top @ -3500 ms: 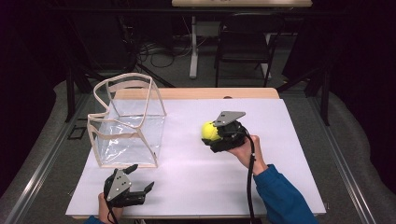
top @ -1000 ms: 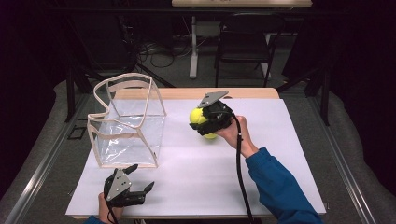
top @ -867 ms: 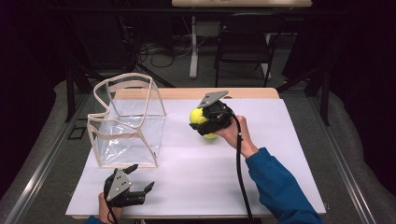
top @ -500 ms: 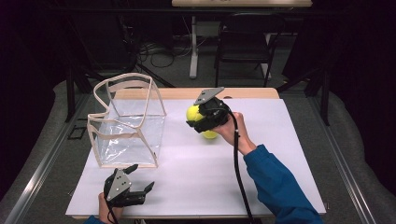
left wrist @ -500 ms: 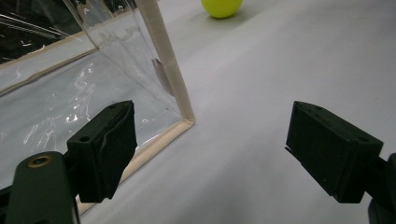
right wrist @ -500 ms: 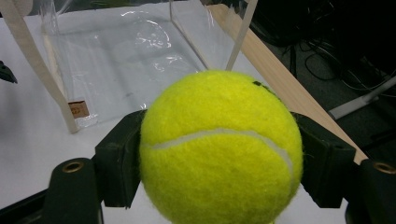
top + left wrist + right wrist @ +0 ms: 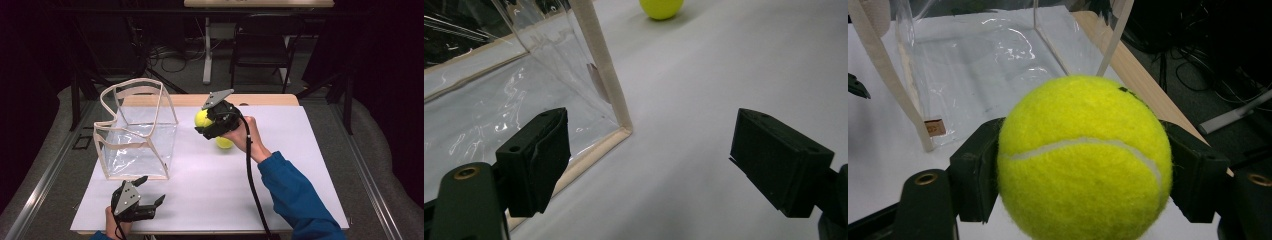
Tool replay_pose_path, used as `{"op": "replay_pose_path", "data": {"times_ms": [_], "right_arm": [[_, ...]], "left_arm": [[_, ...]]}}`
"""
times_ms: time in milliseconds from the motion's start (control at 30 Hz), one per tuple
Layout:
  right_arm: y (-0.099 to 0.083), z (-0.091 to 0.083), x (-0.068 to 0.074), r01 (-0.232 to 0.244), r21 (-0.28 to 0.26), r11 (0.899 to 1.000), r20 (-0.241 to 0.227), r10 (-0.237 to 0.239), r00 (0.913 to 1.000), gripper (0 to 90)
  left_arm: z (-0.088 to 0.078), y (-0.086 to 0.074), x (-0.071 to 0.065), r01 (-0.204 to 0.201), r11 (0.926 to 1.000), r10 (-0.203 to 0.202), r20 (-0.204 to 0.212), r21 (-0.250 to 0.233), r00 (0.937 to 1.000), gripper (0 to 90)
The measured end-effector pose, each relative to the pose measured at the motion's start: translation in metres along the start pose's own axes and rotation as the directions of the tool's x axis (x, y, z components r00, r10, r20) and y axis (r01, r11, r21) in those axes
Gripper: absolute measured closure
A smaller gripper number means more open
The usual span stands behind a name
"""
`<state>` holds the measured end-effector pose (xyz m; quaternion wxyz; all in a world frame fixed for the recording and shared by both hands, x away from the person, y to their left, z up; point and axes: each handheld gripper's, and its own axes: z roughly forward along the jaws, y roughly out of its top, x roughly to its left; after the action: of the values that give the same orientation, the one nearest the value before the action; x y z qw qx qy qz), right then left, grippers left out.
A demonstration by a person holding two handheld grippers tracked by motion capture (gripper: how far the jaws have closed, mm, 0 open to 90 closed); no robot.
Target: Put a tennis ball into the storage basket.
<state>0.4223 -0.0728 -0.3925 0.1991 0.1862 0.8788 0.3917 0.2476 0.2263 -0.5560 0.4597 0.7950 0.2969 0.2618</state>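
My right gripper is shut on a yellow tennis ball, held above the white table between its black jaws. In the right gripper view that tennis ball sits pinched at both sides, facing the clear bag. A second tennis ball lies on the table just below the right hand; it also appears as a yellow ball at the top of the left gripper view. The clear plastic bag with beige trim stands open at the left. My left gripper rests open near the front edge, beside the bag's corner.
The white table top has a wooden strip along its far edge. Beyond it stand a dark chair and cables on the floor. A metal rail runs along the table's left side.
My right gripper has carried the tennis ball up and leftward toward the clear bag. The second ball has come into sight under the hand. The left gripper has stayed put.
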Motion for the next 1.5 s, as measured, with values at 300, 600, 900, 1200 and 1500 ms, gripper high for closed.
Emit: {"op": "replay_pose_path", "data": {"times_ms": [300, 600, 900, 1200, 1500], "right_arm": [[0.010, 0.001, 0.001, 0.007, -0.003, 1.000, -0.009, -0.007, 0.9999, 26.1], [0.024, 0.001, 0.004, 0.024, -0.006, 1.000, -0.023, -0.024, 0.9994, 26.1], [0.034, 0.003, 0.004, 0.035, -0.001, 0.999, -0.029, -0.035, 0.9989, 26.1], [0.042, 0.005, 0.003, 0.037, 0.004, 0.999, -0.030, -0.037, 0.9989, 26.1], [0.049, 0.007, 0.003, 0.045, 0.011, 0.999, -0.033, -0.045, 0.9984, 26.0]], "left_arm": [[0.000, 0.000, 0.000, -0.001, 1.0000, 0.001, 0.001, 0.001, 1.0000, 16.1], [0.000, 0.000, 0.000, -0.002, 1.0000, 0.002, 0.001, -0.002, 1.0000, 16.1], [0.000, 0.000, 0.001, -0.001, 1.0000, 0.001, 0.004, -0.002, 1.0000, 16.1], [0.000, 0.000, 0.001, -0.002, 1.0000, 0.002, 0.004, -0.001, 1.0000, 16.0], [-0.001, 0.000, 0.001, -0.005, 1.0000, 0.005, 0.003, 0.000, 1.0000, 16.1]]}}
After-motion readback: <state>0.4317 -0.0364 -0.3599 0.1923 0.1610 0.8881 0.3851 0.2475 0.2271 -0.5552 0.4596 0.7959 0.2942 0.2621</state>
